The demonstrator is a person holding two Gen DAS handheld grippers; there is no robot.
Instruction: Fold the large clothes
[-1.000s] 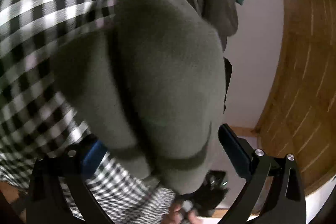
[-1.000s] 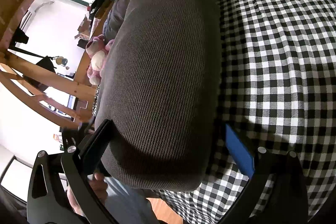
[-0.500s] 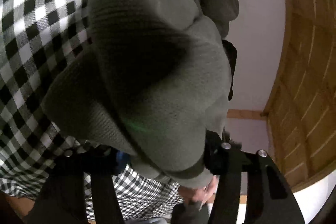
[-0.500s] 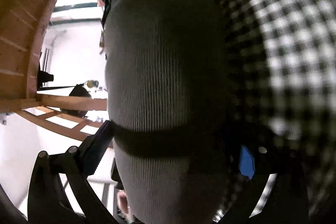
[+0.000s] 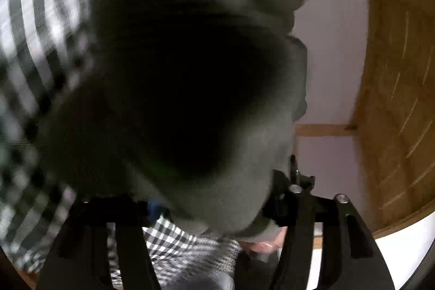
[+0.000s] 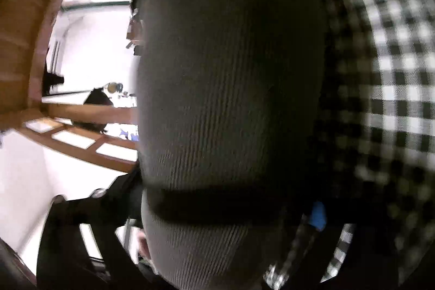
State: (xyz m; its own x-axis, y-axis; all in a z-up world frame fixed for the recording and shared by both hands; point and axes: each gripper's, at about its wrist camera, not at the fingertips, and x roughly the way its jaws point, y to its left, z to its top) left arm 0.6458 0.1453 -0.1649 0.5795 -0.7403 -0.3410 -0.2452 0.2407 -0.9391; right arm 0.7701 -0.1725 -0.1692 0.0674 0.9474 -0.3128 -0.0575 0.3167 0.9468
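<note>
Grey ribbed garment apparently pinched in right tool, left tool likewise.

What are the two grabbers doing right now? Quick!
Left gripper: shut on the grey ribbed garment.
Right gripper: shut on the same grey ribbed garment.

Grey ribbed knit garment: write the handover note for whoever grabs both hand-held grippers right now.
Left hand-held gripper: shut on the grey ribbed knit garment.
Right hand-held gripper: shut on the same garment, at another edge.
Garment hangs bunched between both, lifted above the black-and-white checked bed cover.
Done: both edges gripped and raised.
Left: no finished fold visible; lay it flat on the cover and fold. Views are blurred.
</note>
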